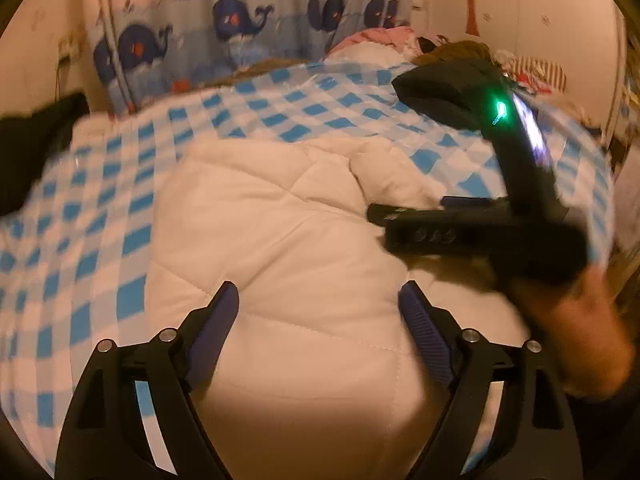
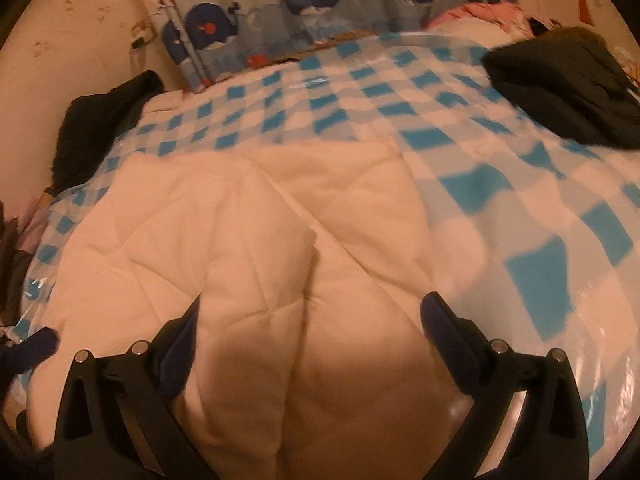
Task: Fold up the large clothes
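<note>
A white quilted garment lies in a thick folded bundle on the bed, with a loose flap at its far side. My left gripper hovers open over the near part of the bundle, and nothing sits between its blue pads. My right gripper also stands open, fingers wide on either side of a puffy fold of the garment below them. In the left wrist view the right gripper comes in from the right, held by a hand, low over the garment's right edge.
A blue-and-white checked sheet covers the bed. A dark garment lies at the back right and a black one at the left edge. A whale-print curtain and a pile of clothes line the far side.
</note>
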Demonstrator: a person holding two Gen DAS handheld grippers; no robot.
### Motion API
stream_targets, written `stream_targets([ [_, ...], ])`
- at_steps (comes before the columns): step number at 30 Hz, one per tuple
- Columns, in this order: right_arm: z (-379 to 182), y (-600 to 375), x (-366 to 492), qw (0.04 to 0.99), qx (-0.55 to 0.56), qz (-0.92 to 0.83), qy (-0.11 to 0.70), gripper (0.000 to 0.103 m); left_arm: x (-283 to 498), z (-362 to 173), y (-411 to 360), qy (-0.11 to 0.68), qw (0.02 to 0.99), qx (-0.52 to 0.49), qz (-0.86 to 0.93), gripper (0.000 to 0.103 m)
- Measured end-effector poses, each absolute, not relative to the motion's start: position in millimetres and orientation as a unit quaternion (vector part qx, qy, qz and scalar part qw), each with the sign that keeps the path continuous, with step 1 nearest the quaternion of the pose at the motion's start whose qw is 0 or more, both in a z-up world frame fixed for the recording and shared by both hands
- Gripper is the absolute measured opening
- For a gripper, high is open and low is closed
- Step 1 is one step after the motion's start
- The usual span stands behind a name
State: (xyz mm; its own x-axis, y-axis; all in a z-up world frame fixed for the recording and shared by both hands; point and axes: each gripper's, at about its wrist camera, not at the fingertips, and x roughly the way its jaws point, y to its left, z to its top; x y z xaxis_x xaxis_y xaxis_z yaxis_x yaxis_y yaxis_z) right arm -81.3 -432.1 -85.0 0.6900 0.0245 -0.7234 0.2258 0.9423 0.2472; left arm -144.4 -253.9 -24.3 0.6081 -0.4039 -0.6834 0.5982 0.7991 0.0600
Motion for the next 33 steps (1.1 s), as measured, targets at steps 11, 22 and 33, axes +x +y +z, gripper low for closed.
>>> stream_targets([
  [11,-90,-433,-80,0.902,0.172,-0.054,0.392,0.097,-142,-23,-246,0.341,0.882,0.117,-0.304,0.079],
  [22,-96,-442,-78,0.896,0.198,-0.045,0.395,0.097,-69,-44,-113,0.468,0.789,-0.225,-0.327,0.083],
  [33,-100,-437,-61,0.881,0.264,-0.026,0.393,0.098,-47,-53,-173,0.481,0.774,-0.149,-0.385,0.095],
])
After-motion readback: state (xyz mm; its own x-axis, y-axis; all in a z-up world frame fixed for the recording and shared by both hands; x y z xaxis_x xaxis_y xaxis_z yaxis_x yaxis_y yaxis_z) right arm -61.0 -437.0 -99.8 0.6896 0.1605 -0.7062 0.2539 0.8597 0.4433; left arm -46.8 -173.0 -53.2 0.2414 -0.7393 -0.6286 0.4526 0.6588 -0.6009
